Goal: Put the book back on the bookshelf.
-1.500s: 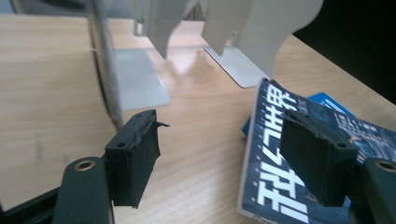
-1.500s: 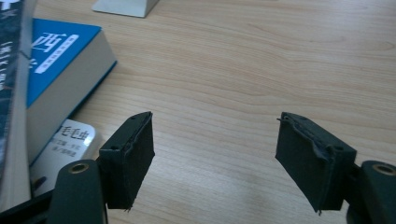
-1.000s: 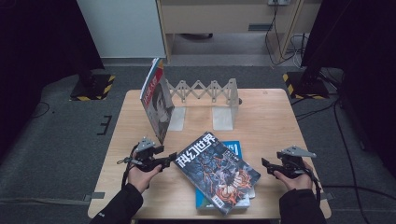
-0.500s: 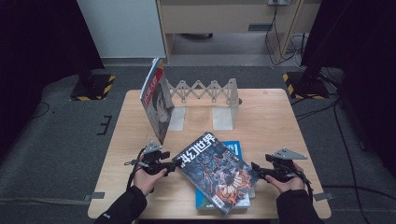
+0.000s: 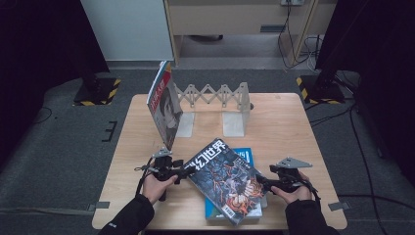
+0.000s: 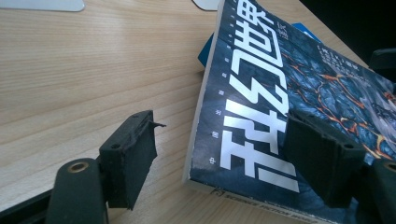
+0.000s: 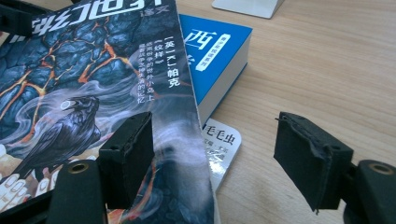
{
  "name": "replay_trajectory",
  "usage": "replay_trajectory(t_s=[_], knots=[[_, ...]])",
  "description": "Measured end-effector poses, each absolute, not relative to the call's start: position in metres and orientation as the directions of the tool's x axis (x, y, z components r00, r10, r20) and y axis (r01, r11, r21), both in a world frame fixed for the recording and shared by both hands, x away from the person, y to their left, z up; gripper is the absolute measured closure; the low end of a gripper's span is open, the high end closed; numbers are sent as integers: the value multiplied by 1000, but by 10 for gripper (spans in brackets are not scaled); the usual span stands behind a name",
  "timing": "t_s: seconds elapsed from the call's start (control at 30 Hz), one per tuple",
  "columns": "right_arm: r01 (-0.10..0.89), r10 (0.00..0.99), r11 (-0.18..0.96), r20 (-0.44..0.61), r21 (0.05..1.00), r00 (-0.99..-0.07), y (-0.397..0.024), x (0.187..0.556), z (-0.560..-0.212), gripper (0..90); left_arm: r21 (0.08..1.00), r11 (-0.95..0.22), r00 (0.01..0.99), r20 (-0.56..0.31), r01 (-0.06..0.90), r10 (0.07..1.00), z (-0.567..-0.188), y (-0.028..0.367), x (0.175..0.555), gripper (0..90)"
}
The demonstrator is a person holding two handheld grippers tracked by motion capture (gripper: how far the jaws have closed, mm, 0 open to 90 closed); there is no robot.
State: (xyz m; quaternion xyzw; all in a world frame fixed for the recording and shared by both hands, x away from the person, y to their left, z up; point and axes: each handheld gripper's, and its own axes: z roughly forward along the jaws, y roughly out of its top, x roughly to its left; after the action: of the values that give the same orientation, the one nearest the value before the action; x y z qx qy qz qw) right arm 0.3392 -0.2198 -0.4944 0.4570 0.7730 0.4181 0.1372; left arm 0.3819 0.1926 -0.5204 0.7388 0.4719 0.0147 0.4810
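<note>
The dark magazine (image 5: pixel 226 180) lies across a blue book (image 5: pixel 243 157), hiding most of its cover; a third, white-covered book (image 7: pixel 219 142) beneath shows just a corner, its title cut short. In the left gripper view the magazine's lower and right edges run off the picture, and one pad (image 6: pixel 322 156) masks part of its masthead. In the right gripper view a pad (image 7: pixel 128 156) covers part of the raven artwork. The small print along the spine is too fine to read. On the upright magazine (image 5: pixel 164 108) at the folding rack (image 5: pixel 215 95), the cover picture is too small to make out.
</note>
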Motion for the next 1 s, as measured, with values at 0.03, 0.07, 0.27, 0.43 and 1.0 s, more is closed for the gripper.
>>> replay_trajectory(t_s=[0.03, 0.07, 0.27, 0.43, 1.0], knots=[[594, 819, 231, 176, 771, -547, -219, 339, -495, 283, 722, -89, 553, -438, 686, 709, -521, 193, 382, 242], [594, 816, 231, 179, 770, -550, -218, 339, -496, 283, 719, -87, 552, -444, 690, 706, -522, 193, 383, 240], [593, 808, 231, 188, 771, -559, -213, 340, -497, 285, 713, -91, 561, -460, 696, 688, -523, 189, 383, 242], [591, 803, 232, 190, 773, -565, -211, 341, -498, 284, 697, -103, 578, -491, 709, 652, -524, 183, 380, 251], [597, 801, 229, 200, 768, -565, -208, 342, -499, 288, 665, -94, 561, -535, 741, 632, -523, 186, 381, 276]])
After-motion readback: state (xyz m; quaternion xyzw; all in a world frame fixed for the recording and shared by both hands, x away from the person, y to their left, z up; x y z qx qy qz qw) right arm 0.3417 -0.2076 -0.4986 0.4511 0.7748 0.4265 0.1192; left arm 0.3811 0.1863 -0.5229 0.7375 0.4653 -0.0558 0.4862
